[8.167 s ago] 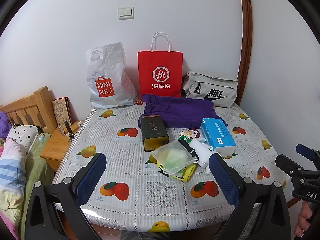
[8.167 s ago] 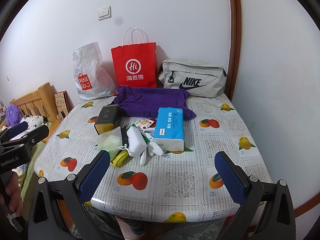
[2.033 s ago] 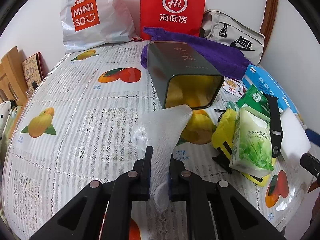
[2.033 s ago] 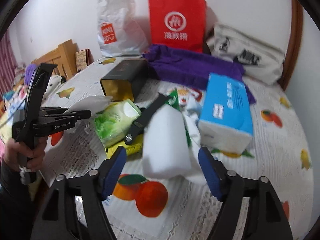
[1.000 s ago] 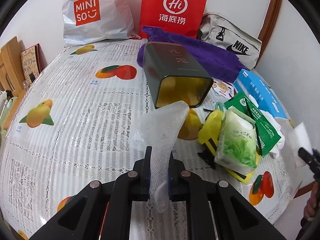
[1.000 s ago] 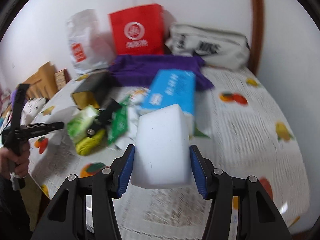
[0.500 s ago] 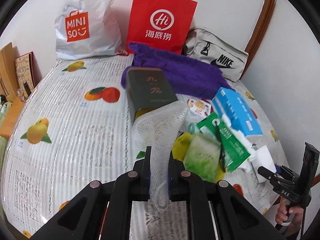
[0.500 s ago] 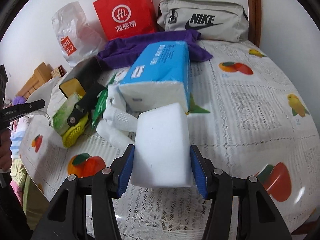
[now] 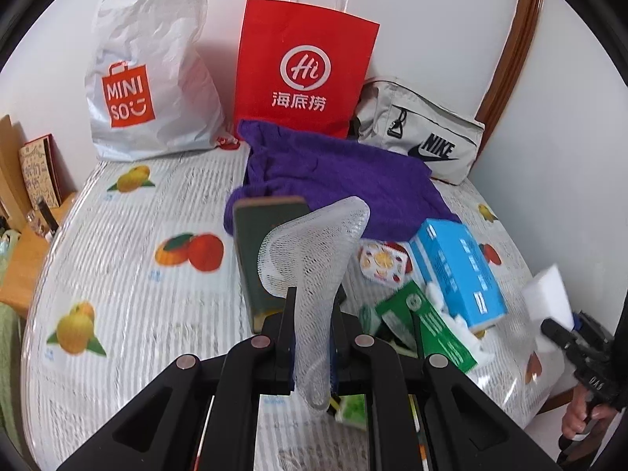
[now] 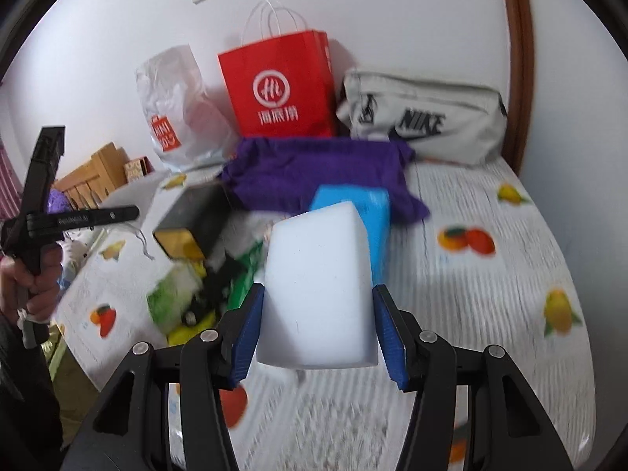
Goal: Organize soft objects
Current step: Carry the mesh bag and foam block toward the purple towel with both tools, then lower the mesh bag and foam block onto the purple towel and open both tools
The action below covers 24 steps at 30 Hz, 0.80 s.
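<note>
My left gripper (image 9: 312,337) is shut on a white mesh bag (image 9: 314,267) and holds it up above the table. My right gripper (image 10: 318,329) is shut on a white sponge block (image 10: 318,286), lifted over the table; the block also shows in the left wrist view (image 9: 547,298) at the right edge. A purple cloth (image 9: 337,180) lies at the back. A blue tissue pack (image 9: 459,271), a green wipes packet (image 9: 428,325), a light green tissue pack (image 10: 172,294) and a yellow item (image 10: 188,329) lie in a pile mid-table.
A dark tin box (image 9: 263,251) lies on its side by the pile. A Miniso plastic bag (image 9: 149,74), a red paper bag (image 9: 306,66) and a grey Nike pouch (image 9: 420,137) stand along the back wall. Wooden furniture (image 10: 94,172) is left of the table (image 9: 117,294).
Both grippers have risen and pulled back from the pile, each keeping its hold. The right gripper with the sponge now sits higher, with more of the back wall in its view.
</note>
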Available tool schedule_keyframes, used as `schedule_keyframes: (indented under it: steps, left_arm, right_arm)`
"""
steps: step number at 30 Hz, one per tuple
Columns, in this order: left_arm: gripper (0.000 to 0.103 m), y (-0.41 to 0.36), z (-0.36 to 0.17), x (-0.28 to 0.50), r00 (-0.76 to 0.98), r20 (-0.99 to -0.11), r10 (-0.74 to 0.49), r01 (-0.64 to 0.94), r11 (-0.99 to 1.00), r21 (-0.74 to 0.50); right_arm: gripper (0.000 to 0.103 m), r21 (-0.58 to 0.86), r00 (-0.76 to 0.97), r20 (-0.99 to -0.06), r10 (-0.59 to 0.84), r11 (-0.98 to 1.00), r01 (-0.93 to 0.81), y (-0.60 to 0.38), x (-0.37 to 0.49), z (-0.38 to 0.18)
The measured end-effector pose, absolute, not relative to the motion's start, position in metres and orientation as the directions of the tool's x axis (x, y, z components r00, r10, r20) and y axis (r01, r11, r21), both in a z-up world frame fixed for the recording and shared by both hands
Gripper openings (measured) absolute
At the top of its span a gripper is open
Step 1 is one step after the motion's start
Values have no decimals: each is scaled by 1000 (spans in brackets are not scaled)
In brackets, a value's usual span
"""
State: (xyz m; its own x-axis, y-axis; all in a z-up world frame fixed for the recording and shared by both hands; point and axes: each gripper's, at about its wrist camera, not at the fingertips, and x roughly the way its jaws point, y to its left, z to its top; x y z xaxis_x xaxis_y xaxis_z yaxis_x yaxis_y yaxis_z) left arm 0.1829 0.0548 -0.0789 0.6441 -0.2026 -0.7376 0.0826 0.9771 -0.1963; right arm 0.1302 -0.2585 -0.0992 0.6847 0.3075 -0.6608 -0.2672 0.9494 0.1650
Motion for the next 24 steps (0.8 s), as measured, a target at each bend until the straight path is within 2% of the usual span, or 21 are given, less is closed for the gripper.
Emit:
schedule_keyframes:
  steps: [10, 24]
  left_arm:
    - [11, 63, -68, 242, 648, -735, -202, 59, 975, -216]
    - [11, 50, -83, 352, 603, -771, -206, 71, 976, -205]
  right_arm:
    - [54, 192, 688, -645, 333, 942, -275, -244, 225, -79]
    - [54, 149, 619, -735, 275, 957, -248, -240, 360, -108]
